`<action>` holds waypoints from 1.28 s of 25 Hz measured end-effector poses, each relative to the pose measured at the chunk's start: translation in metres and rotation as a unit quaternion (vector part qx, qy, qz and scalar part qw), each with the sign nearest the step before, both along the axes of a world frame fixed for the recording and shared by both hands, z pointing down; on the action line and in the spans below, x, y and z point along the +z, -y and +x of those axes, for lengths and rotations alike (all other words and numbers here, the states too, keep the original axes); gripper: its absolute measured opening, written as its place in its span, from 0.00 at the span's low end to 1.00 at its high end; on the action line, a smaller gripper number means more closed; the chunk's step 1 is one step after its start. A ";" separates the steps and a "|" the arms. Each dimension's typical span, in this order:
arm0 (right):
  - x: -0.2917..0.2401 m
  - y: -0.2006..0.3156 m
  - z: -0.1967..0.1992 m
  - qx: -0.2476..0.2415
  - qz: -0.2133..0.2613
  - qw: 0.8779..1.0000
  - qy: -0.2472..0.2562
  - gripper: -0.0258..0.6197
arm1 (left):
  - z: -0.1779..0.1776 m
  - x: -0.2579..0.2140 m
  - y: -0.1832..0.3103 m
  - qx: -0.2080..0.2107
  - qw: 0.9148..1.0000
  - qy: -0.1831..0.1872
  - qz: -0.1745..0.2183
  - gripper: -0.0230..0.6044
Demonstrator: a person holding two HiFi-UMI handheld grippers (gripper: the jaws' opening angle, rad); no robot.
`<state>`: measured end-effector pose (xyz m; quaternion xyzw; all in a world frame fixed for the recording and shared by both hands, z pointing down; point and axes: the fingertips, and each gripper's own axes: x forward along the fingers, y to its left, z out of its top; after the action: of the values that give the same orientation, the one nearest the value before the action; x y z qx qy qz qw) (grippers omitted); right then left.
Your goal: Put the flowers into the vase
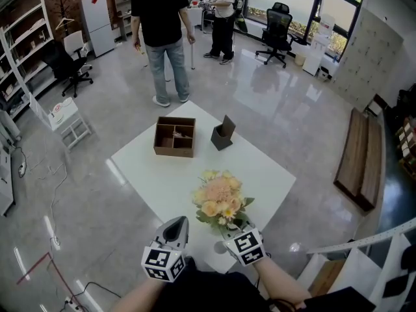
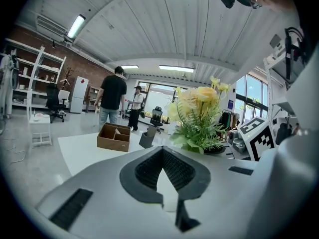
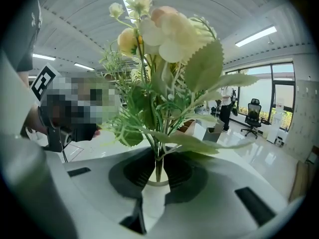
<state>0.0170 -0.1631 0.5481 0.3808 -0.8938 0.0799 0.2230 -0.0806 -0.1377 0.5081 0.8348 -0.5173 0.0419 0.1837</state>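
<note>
A bouquet of peach and yellow flowers (image 1: 218, 199) with green leaves stands upright near the front edge of the white table (image 1: 266, 168). My right gripper (image 1: 234, 231) is at its base. In the right gripper view the thin green stem (image 3: 158, 166) runs down between the two dark pads, which close against it, and a pale ring shows round the stem's foot. My left gripper (image 1: 177, 225) sits just left of the bouquet. Its jaws (image 2: 162, 153) meet at the tips with nothing between them. The bouquet (image 2: 199, 113) rises to the right in the left gripper view.
A brown wooden box with compartments (image 1: 175, 137) and a dark angled holder (image 1: 223, 134) stand at the table's far side. Two people (image 1: 161, 25) stand on the glossy floor beyond. A wooden bench (image 1: 361, 158) is at the right, office chairs and shelves further off.
</note>
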 end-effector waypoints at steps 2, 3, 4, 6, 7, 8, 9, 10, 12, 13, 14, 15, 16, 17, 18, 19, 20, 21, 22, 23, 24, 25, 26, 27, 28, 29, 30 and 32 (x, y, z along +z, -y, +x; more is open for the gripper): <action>0.000 0.000 0.000 0.001 0.001 1.000 -0.005 0.13 | 0.000 0.000 0.000 0.001 1.000 0.000 0.000 0.04; 0.000 0.000 0.001 0.002 0.002 1.000 -0.007 0.13 | 0.000 0.000 0.001 0.001 1.000 0.000 0.000 0.04; 0.000 0.001 0.001 0.003 0.004 1.000 -0.008 0.13 | 0.000 0.001 0.001 0.002 1.000 -0.001 0.001 0.04; 0.001 0.001 0.002 0.004 0.004 1.000 -0.010 0.14 | 0.001 0.001 0.001 0.002 1.000 -0.001 0.001 0.04; 0.001 0.001 0.002 0.004 0.004 1.000 -0.011 0.14 | 0.001 0.001 0.001 0.002 1.000 -0.001 0.000 0.04; 0.001 0.001 0.002 0.003 0.005 1.000 -0.014 0.14 | 0.001 0.001 0.001 0.002 1.000 0.001 0.000 0.04; 0.001 0.000 0.001 0.000 0.008 1.000 -0.019 0.14 | 0.000 0.002 0.001 0.002 1.000 0.002 -0.001 0.04; 0.001 -0.001 0.001 -0.003 0.012 1.000 -0.027 0.15 | 0.000 0.002 0.001 0.002 1.000 0.004 -0.001 0.04; 0.001 -0.001 0.001 -0.010 0.021 0.999 -0.043 0.16 | 0.001 0.002 0.003 0.002 1.000 0.004 0.001 0.04; 0.001 -0.001 0.000 -0.013 0.022 0.998 -0.049 0.16 | 0.001 0.001 0.003 0.003 1.000 0.004 0.002 0.04; 0.001 -0.001 -0.001 -0.015 0.022 0.998 -0.052 0.16 | 0.001 0.001 0.004 0.003 1.000 0.003 0.002 0.04; 0.001 -0.001 -0.001 -0.016 0.022 0.998 -0.054 0.16 | 0.001 0.001 0.004 0.003 1.000 0.003 0.002 0.04; 0.001 -0.002 -0.001 -0.017 0.021 0.998 -0.055 0.17 | 0.001 0.001 0.004 0.004 1.000 0.002 0.002 0.04; 0.001 -0.003 -0.001 -0.017 0.020 0.998 -0.056 0.17 | 0.001 0.001 0.004 0.004 1.000 0.002 0.001 0.04; 0.001 -0.003 -0.001 -0.017 0.019 0.998 -0.058 0.17 | 0.001 0.001 0.004 0.005 1.000 0.002 0.000 0.04; 0.001 -0.004 0.000 -0.018 0.018 0.998 -0.059 0.18 | 0.001 0.001 0.003 0.005 1.000 0.002 0.000 0.04; 0.001 -0.004 0.000 -0.018 0.017 0.998 -0.059 0.18 | 0.001 0.001 0.003 0.006 1.000 0.002 0.000 0.04; 0.002 -0.004 0.000 -0.018 0.014 0.998 -0.059 0.18 | 0.002 0.001 0.003 0.006 1.000 0.002 0.000 0.04; 0.002 -0.005 0.001 -0.017 0.011 0.998 -0.057 0.19 | 0.002 0.002 0.003 0.007 1.000 0.002 0.000 0.04; 0.003 -0.005 0.001 -0.017 0.009 0.998 -0.056 0.19 | 0.002 0.002 0.002 0.007 1.000 0.001 0.001 0.04; 0.003 -0.005 0.001 -0.017 0.008 0.998 -0.055 0.20 | 0.002 0.001 0.002 0.008 1.000 0.001 0.002 0.04; 0.002 -0.005 0.001 -0.018 0.008 0.998 -0.055 0.20 | 0.002 0.000 0.002 0.008 1.000 0.002 0.004 0.04; 0.000 -0.005 0.000 -0.018 0.009 0.998 -0.056 0.20 | 0.002 -0.001 0.002 0.008 1.000 0.002 0.006 0.04; -0.001 -0.005 0.000 -0.018 0.010 0.998 -0.057 0.21 | 0.002 -0.002 0.002 0.009 1.000 0.001 0.007 0.04; -0.002 -0.004 0.001 -0.017 0.010 0.998 -0.058 0.21 | 0.002 -0.003 0.002 0.009 1.000 0.001 0.007 0.04; -0.002 -0.004 0.001 -0.016 0.010 0.998 -0.058 0.22 | 0.002 -0.002 0.003 0.009 1.000 0.000 0.006 0.04; -0.002 -0.004 0.001 -0.015 0.010 0.998 -0.057 0.22 | 0.002 0.000 0.003 0.009 1.000 -0.001 0.004 0.04; 0.000 -0.004 0.002 -0.014 0.007 0.998 -0.056 0.22 | 0.002 0.003 0.003 0.010 1.000 0.000 0.000 0.04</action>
<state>0.0189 -0.1593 0.5482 0.3737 -0.8857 0.0489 0.2712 -0.0785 -0.1403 0.5113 0.8401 -0.5086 0.0437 0.1835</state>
